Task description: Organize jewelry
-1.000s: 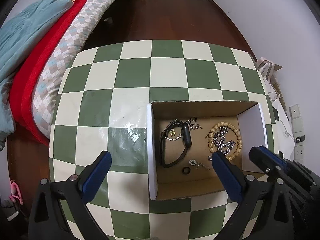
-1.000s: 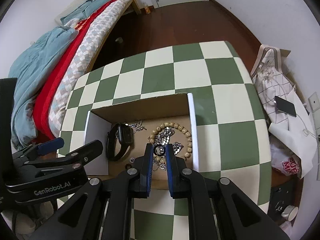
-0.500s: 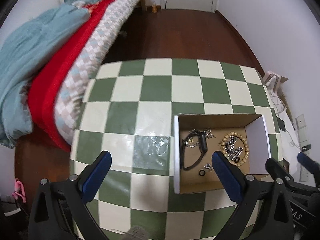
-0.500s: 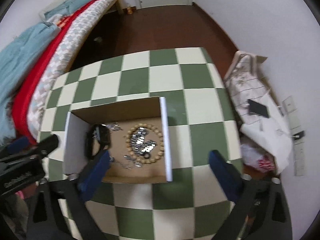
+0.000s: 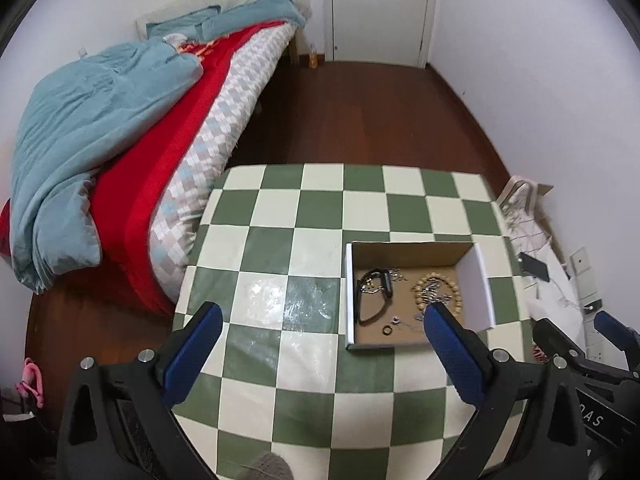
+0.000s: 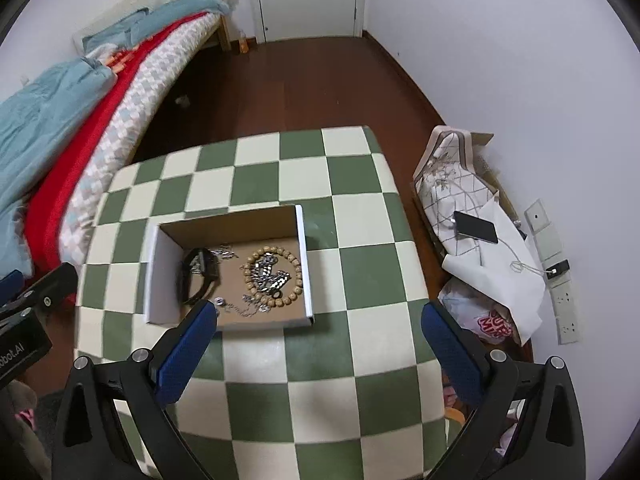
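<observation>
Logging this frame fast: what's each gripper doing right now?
Left gripper: open, holding nothing.
Right gripper: open, holding nothing.

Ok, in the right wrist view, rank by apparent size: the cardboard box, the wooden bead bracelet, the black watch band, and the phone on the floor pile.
1. cardboard box
2. wooden bead bracelet
3-4. black watch band and phone: they look similar, and the phone lies lower, farther from the camera, so no ranking.

Home bedroom: bed (image 5: 132, 152) with teal duvet (image 5: 88, 120) and red blanket (image 6: 80, 128), dark wood floor (image 5: 360, 120), white door (image 5: 380, 8), checkered table (image 6: 360, 280), wall sockets (image 6: 560, 272).
</observation>
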`<state>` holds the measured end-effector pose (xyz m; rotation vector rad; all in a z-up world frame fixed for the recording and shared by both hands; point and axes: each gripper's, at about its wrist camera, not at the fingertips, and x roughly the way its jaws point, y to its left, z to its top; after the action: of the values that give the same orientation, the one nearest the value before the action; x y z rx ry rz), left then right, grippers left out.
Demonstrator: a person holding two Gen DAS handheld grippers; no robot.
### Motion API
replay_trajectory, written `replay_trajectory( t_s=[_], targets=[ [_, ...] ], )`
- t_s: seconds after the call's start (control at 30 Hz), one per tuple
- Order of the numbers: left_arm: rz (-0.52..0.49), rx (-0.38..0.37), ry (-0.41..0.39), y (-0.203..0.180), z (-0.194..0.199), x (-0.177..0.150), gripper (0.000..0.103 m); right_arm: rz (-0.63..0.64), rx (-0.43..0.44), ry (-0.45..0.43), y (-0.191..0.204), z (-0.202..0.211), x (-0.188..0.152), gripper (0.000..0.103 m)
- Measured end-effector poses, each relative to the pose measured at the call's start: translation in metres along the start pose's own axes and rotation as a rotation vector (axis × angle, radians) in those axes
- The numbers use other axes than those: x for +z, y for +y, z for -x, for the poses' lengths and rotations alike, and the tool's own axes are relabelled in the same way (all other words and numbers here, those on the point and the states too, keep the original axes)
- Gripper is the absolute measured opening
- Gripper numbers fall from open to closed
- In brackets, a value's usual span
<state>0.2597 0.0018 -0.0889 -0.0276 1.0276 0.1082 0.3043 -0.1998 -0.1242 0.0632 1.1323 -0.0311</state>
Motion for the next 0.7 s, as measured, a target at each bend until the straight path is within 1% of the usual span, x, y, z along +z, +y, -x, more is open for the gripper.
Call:
replay_trajectory(
  t_s=[0.23, 0.57, 0.63, 0.7],
  targets=[
    [-0.011, -0.026, -0.045, 0.001, 0.048, -0.018, 0.103, 0.014, -0.013, -0.098, -0.002, 0.069, -0.02, 0.103],
    [-0.032, -0.065, -0.126, 0.004, 0.126, -0.035, 0.103, 0.022, -0.017, -0.182, -0.006, 0.156, -0.049, 0.103],
    [-0.039, -0.062, -0.152, 0.005, 0.143, -0.038, 0.103, 0.026, -0.022, -0.197, -0.007, 0.174, -0.054, 0.103],
    [-0.035, -0.066, -0.161, 0.007, 0.156, -0.041, 0.103, 0.021, -0.015, -0.205, -0.008, 0.188, -0.058, 0.103]
  ],
)
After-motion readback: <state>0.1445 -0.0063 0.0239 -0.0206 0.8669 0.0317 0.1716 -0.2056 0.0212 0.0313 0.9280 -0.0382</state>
